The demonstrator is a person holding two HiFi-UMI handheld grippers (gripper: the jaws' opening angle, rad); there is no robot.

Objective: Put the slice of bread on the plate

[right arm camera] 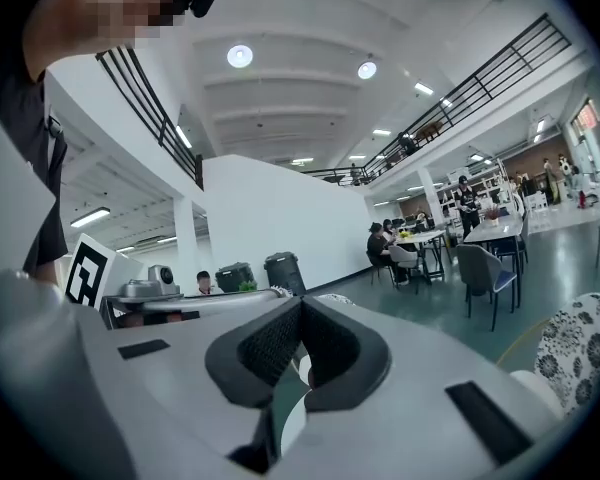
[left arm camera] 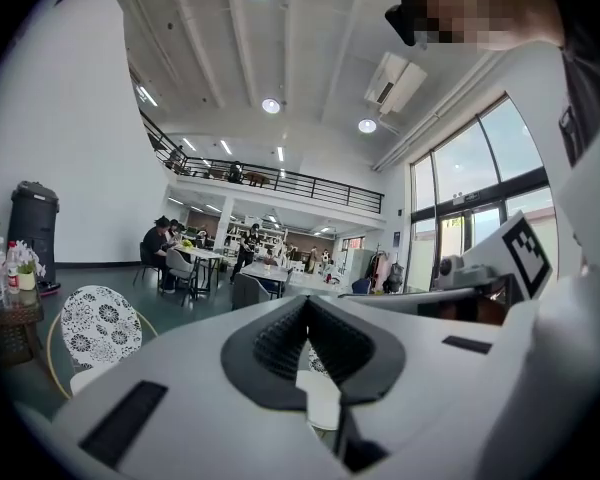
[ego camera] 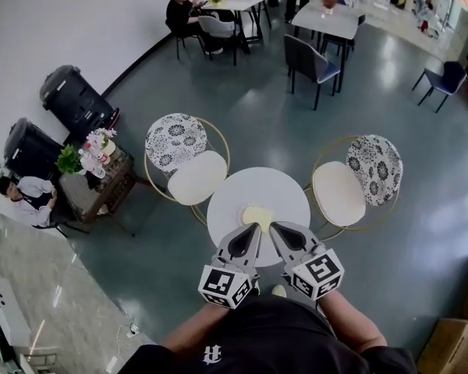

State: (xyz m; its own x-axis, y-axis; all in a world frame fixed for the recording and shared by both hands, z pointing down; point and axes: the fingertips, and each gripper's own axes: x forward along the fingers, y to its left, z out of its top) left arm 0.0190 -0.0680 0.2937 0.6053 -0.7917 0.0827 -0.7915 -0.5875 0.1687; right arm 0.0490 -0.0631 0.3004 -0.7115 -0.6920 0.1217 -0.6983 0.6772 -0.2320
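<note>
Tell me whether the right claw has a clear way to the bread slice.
Probably yes. The bread slice lies in the open on the round table, just ahead of the right claw, with nothing between them. The claw is shut and empty, so it would have to open first.

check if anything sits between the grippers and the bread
Nothing visible does. The bread lies uncovered on the table just past the tips of the left gripper and right gripper, both shut and empty.

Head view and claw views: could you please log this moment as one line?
left claw: shut, empty | right claw: shut, empty | bread: on plate | table: round, white
</note>
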